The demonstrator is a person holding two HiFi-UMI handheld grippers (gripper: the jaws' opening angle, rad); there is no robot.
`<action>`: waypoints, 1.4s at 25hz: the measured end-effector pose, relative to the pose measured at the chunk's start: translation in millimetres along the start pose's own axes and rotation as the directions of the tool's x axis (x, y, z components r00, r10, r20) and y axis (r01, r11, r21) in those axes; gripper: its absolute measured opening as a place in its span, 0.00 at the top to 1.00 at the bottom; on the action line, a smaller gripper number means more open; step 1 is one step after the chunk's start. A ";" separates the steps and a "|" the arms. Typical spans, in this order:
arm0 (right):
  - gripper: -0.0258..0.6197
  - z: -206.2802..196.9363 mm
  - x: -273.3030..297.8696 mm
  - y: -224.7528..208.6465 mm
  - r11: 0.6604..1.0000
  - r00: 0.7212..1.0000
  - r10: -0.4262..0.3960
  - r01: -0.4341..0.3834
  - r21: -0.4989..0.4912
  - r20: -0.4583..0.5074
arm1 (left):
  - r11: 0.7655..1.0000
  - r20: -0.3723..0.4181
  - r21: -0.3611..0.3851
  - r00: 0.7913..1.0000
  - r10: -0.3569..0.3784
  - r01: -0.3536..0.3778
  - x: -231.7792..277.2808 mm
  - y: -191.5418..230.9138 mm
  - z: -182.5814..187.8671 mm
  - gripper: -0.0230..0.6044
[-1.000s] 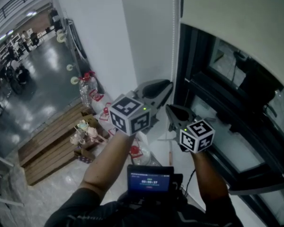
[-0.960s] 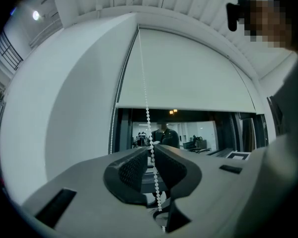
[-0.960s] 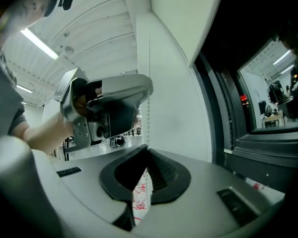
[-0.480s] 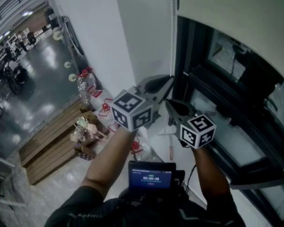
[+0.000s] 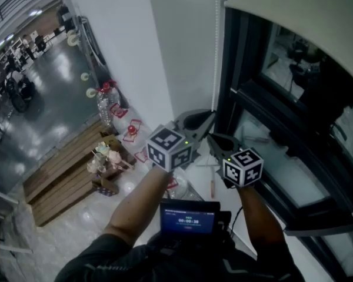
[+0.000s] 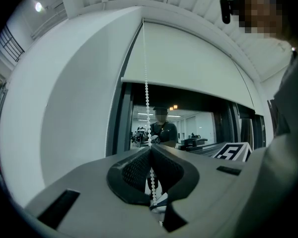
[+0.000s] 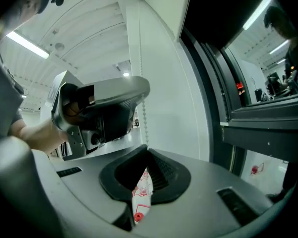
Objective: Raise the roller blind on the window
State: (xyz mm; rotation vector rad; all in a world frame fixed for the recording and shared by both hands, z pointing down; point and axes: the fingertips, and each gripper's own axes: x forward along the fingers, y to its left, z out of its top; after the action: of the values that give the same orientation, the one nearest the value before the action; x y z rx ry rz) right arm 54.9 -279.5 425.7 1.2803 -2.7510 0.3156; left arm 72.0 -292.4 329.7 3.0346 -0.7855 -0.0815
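Both of my grippers have come down together over the last second. In the head view the left gripper (image 5: pixel 210 114) and the right gripper (image 5: pixel 212 136) sit a little lower against the white wall than they did, the left one just above the right. They are close beside the dark frame of the window (image 5: pixel 242 101). The bead chain (image 5: pixel 216 51) hangs straight down the edge of that frame and runs into both of them. In the left gripper view the jaws are pressed together on the chain, with beads going in at the tips and showing again in the hollow behind them. In the right gripper view the jaws are also pressed together and the chain drops right into their tips, so I read that one as pinching the chain too, below the left. The roller blind (image 5: pixel 294 16) covers only the upper part of the window. Its bottom edge stands well above the grippers and the dark glass below it is exposed. That edge looks slightly higher in the head view than a second ago, though my head camera shifted as well, so I can't be sure how much is real travel. My judgement is that this two-handed downward pull is winding the blind up, and the task is partly done, with more cloth still to roll.
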 end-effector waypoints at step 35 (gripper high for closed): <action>0.85 138.3 -35.1 28.8 0.981 0.986 0.051 -0.020 -0.194 0.159 | 0.999 -0.017 -0.031 0.999 -0.034 0.033 -10.6 -16.0 -28.0 0.96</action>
State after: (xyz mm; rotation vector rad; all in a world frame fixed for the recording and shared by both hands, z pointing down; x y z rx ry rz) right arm 56.2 -266.3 280.8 1.2602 -2.8556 -0.0548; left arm 72.0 -273.5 357.9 3.0156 -0.7252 -0.0672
